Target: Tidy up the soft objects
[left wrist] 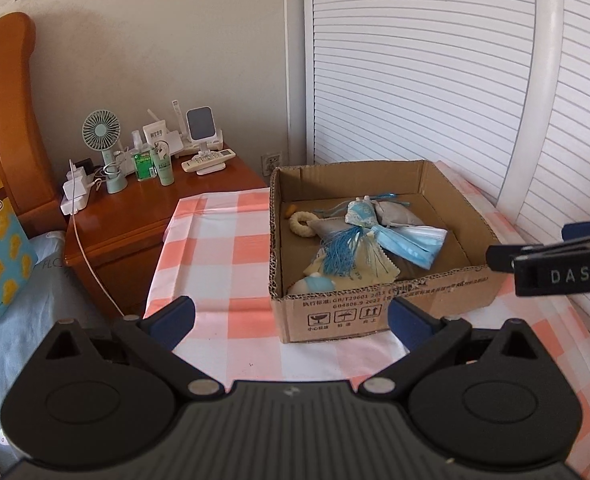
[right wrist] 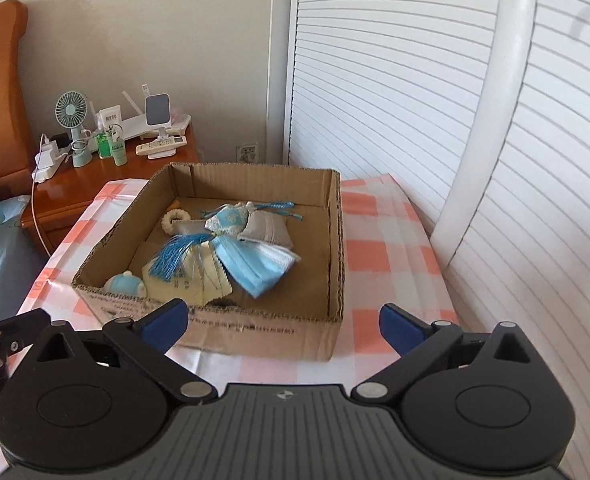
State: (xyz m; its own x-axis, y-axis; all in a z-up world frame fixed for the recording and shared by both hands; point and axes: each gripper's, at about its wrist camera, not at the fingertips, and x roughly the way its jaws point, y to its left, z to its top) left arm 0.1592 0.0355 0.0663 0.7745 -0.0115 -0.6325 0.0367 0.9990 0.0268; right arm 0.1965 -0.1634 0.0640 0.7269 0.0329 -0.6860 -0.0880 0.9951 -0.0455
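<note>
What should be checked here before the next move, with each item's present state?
1. Left tool open, nothing between its fingers: ok.
2. Right tool open and empty: ok.
3. Brown cardboard box sits flat on the pink-and-white checked cloth: ok.
4. Light blue face mask and blue tassel sachet inside the box: ok.
5. Soft items left outside the box: cannot tell.

Both hand-held grippers agape, empty

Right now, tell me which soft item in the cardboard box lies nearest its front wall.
The small pale-blue and white plush toy, tucked into the cardboard box's front-left corner. The blue face mask, tassel and grey pouches all lie farther back.
</note>
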